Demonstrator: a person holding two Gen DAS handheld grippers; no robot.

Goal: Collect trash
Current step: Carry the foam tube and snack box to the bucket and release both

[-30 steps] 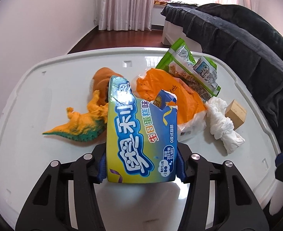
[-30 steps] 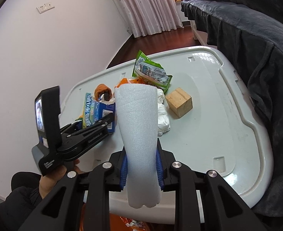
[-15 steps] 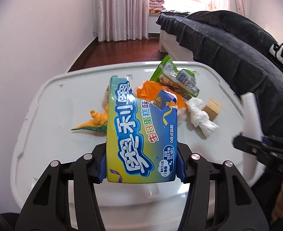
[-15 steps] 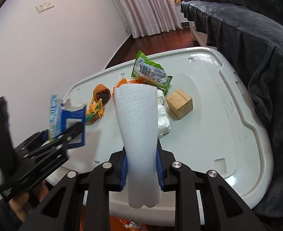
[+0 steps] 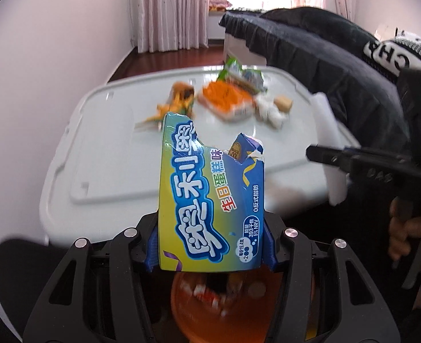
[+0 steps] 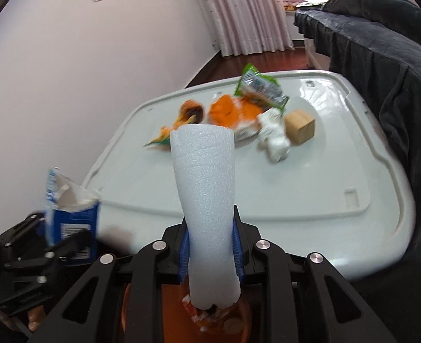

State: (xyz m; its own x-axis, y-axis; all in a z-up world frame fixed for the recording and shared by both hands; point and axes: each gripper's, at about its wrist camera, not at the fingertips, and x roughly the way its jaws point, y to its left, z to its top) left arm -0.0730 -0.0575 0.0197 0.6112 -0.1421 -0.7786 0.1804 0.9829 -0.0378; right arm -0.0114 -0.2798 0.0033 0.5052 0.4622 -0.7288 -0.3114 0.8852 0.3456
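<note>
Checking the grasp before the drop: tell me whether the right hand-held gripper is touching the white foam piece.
Touching. The right wrist view shows the right hand-held gripper with blue pads pressed against both sides of the white foam piece.

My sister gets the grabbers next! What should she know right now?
Left gripper: shut on the torn blue snack wrapper, held above the orange bin.
Right gripper: shut on the white foam piece, also over the bin.
Done: both pieces are picked up, and some trash is already in the bin.
Left: drop both in. On the white table remain the green packet, orange bag and crumpled tissue. The toy dinosaur and wooden block probably stay.
</note>
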